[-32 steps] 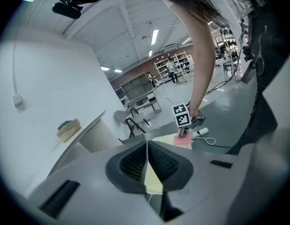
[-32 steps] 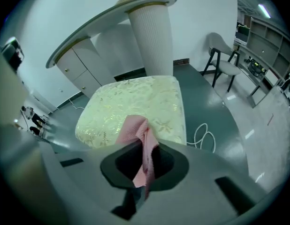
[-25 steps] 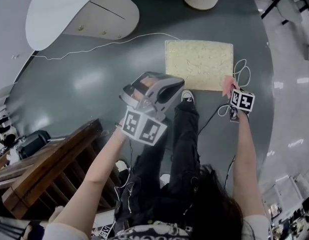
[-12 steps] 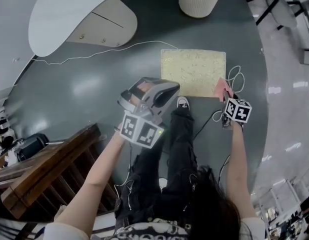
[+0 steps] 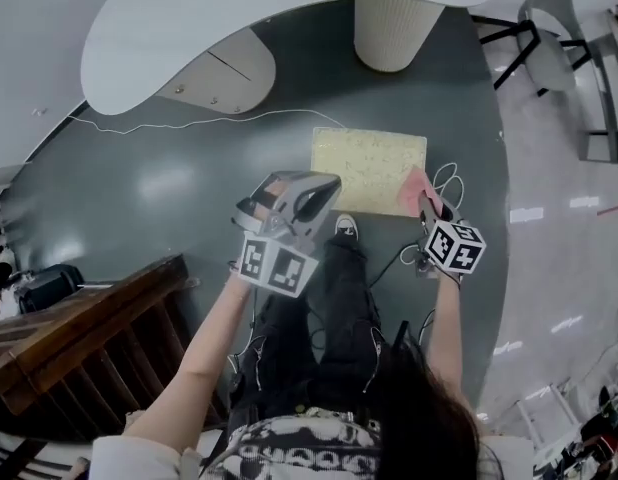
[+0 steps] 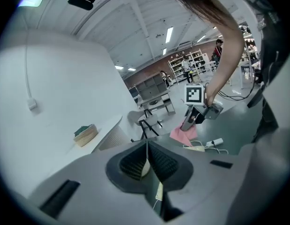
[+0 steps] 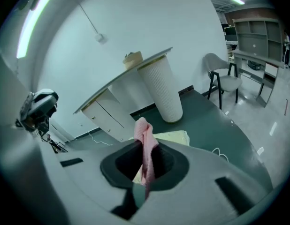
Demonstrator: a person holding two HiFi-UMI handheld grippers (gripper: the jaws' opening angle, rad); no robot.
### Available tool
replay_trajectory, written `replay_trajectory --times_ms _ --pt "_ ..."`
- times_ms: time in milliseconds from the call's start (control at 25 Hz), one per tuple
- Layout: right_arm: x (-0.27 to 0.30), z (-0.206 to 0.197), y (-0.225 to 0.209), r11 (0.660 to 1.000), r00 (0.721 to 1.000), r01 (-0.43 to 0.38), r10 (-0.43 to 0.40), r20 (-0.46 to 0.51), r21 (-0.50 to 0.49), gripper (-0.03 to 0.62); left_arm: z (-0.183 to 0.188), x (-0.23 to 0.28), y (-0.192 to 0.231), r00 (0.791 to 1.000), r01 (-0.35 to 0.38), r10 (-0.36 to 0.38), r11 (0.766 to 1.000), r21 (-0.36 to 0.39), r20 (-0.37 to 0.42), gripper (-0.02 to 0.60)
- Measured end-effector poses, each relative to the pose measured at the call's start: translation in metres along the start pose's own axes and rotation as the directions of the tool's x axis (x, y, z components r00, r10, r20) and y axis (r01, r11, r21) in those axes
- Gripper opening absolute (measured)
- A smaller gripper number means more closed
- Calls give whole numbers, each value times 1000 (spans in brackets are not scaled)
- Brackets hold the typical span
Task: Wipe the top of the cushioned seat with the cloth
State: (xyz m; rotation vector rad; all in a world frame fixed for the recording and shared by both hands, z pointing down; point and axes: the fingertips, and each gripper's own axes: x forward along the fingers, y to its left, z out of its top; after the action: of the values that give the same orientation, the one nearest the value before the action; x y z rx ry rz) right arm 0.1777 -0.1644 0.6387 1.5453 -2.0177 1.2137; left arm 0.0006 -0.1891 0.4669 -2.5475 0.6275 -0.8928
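Looking down, we see the cushioned seat (image 5: pixel 364 163) as a pale yellow rectangle on the dark green floor (image 5: pixel 169 188), with a ribbed white column (image 5: pixel 389 30) standing just beyond its far edge. Over the seat's near right corner shows the pink cloth (image 5: pixel 417 185), pinched in the right gripper (image 5: pixel 426 204); in the right gripper view the jaws are clamped on that cloth (image 7: pixel 144 137), which stands up in a fold between them (the seat's pale top (image 7: pixel 172 137) lies just past it). Whether the cloth touches the seat's top we cannot tell. The left gripper (image 5: pixel 327 184) is held by the seat's near left corner, its jaws pressed together with nothing between them. Loops of white cable (image 5: pixel 446 180) lie on the floor just beside the seat's right edge.
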Motion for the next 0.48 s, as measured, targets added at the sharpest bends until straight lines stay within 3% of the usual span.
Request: replay_trajectory --times_ms 240,480 --pt "-59 53 26 999 997 -31 30 72 16 11 39 -16 21 999 -47 47 999 -17 7 12" --pt "-103 71 64 998 994 -63 65 92 -27 11 73 -37 25 998 -44 44 999 -3 36 12"
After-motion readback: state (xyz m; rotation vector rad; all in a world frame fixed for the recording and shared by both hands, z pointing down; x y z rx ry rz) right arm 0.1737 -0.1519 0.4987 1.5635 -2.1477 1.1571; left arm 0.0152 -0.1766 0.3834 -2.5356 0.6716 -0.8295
